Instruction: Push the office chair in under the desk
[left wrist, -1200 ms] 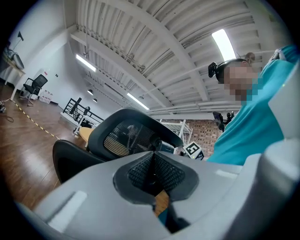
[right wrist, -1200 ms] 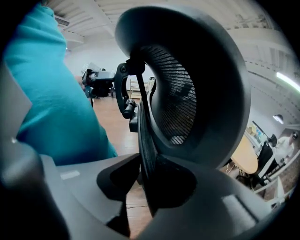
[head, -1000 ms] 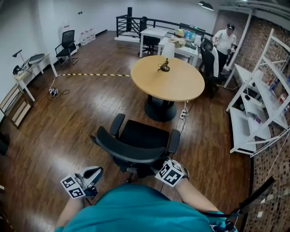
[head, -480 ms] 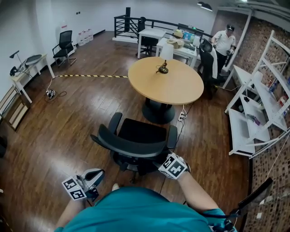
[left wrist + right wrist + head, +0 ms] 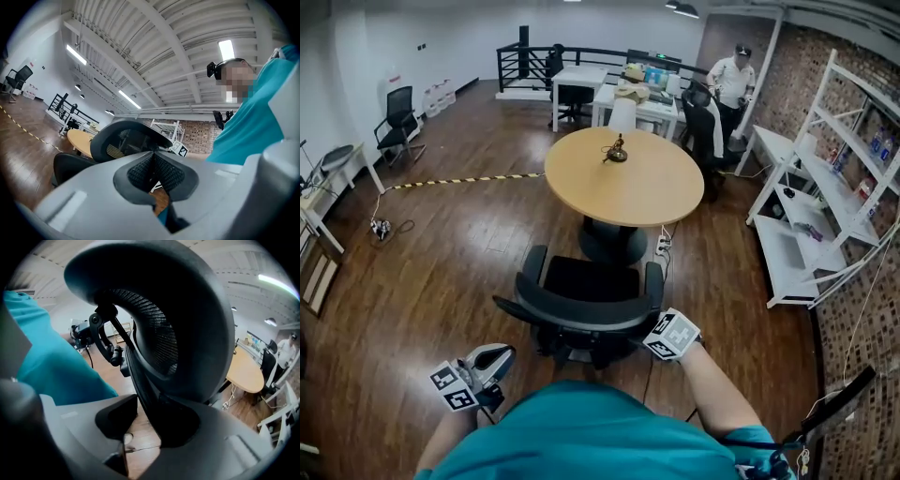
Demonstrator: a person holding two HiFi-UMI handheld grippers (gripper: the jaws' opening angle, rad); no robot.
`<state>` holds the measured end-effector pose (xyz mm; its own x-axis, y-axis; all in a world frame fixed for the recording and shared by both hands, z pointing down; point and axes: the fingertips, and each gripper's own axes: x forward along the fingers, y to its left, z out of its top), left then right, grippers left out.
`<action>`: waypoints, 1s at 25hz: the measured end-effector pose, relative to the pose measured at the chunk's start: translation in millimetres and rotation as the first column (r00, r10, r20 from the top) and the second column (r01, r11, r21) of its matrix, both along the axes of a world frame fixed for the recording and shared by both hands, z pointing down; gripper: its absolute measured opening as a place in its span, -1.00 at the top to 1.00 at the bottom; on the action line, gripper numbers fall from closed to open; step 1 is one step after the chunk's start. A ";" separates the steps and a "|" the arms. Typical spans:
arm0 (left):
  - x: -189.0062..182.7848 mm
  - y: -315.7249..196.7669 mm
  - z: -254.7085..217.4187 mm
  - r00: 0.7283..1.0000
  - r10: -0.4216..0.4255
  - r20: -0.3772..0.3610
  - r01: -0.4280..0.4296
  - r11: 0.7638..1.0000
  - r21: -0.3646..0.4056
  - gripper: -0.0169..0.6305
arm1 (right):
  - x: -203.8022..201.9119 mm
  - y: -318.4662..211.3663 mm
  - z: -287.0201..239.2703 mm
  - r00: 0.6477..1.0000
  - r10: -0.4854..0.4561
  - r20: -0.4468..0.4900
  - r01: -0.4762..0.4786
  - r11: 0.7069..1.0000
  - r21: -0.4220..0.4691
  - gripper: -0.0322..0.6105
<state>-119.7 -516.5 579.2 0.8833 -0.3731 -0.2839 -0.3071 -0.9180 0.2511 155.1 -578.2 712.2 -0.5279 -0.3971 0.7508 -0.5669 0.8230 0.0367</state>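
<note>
The black office chair [image 5: 581, 309] stands in front of me, its seat toward the round wooden table [image 5: 623, 178] and close to the table's black base. My right gripper [image 5: 652, 337] is at the right end of the backrest. In the right gripper view the backrest's edge [image 5: 187, 333] lies between the jaws of the right gripper [image 5: 150, 413], which are opening. A gap with floor shows beside the left pad. My left gripper [image 5: 478, 370] hangs low at my left, away from the chair. Its pads [image 5: 140, 171] meet with nothing between them, and the chair's backrest [image 5: 126, 140] shows beyond it.
A small dark object [image 5: 616, 152] sits on the table. A power strip with cable [image 5: 661, 246] lies by the table's base. White shelving [image 5: 825, 187] lines the right wall. Desks [image 5: 581, 80], a standing person [image 5: 733, 75], another black chair [image 5: 394, 117] and striped floor tape [image 5: 459, 178] are farther off.
The chair has rolled forward toward the round table, its seat now near the table's base. My right gripper has gone forward with the backrest. The left gripper stays low at my side.
</note>
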 end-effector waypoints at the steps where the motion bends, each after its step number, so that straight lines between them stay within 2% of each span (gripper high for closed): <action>1: -12.3 -6.3 -0.4 1.000 0.006 -0.004 -0.006 1.000 0.004 0.86 | -8.8 -3.6 2.2 1.000 0.014 0.003 -0.014 1.000 -0.003 0.47; 7: -80.4 -47.7 2.6 0.999 0.035 -0.017 -0.035 0.999 0.005 0.86 | -58.5 -40.3 5.2 0.996 0.086 0.019 -0.086 0.996 -0.007 0.47; 12: -101.7 -73.1 14.2 0.999 0.026 -0.033 -0.026 1.000 -0.017 0.86 | -57.6 -75.6 13.6 0.994 0.107 0.025 -0.107 0.994 -0.014 0.45; 18: -114.7 -93.7 19.5 0.999 0.006 -0.039 -0.007 0.999 -0.040 0.86 | -62.3 -106.8 11.0 0.995 0.095 0.040 -0.092 0.993 -0.077 0.44; 25: -90.8 -114.0 15.0 0.999 -0.047 -0.025 0.046 0.998 -0.036 0.86 | -44.0 -143.2 4.3 0.995 0.064 0.071 -0.054 0.990 -0.133 0.44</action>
<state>-210.5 -630.5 594.2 0.8574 -0.4236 -0.2923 -0.3417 -0.8933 0.2921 111.1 -721.4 716.5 -0.5631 -0.3305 0.7574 -0.6119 0.7827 -0.1134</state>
